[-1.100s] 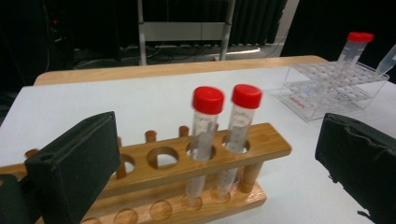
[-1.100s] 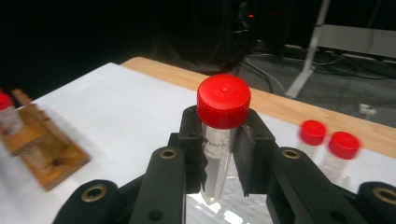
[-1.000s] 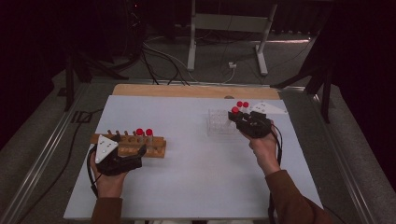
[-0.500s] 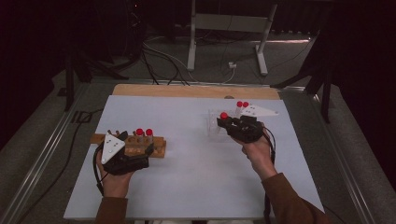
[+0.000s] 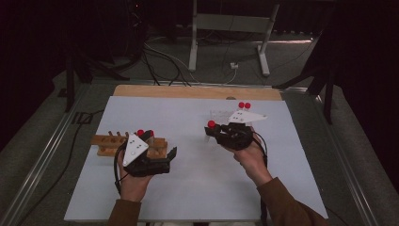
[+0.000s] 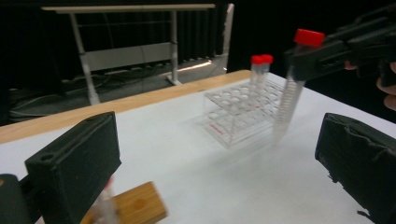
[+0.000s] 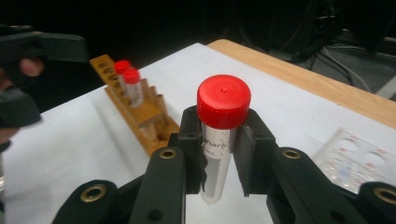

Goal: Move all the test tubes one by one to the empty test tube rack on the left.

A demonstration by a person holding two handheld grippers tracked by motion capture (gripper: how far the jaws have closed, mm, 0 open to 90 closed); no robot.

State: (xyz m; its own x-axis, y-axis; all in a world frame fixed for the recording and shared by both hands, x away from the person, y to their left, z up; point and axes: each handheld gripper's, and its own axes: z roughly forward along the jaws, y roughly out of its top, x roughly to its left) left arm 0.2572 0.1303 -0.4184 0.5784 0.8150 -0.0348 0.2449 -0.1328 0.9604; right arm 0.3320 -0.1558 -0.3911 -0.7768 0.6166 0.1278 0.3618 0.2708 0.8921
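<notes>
So the right gripper (image 7: 219,154) has its jaws clamped on a red-capped tube (image 7: 219,135), held upright above the white table (image 5: 197,188), between the clear rack (image 6: 243,114) and the wooden rack (image 5: 113,143). The left gripper (image 6: 219,172) is wide open with nothing in it, right by the wooden rack.

In the left gripper view, a tube (image 6: 105,205) beside the wooden rack (image 6: 135,205) is blurring past reading, and the bottom edge is cutting the rack off. In the right gripper view, print on the red-capped tube (image 7: 219,140) is hiding behind the jaws; the clear rack (image 7: 359,161) is running off the right edge.
</notes>
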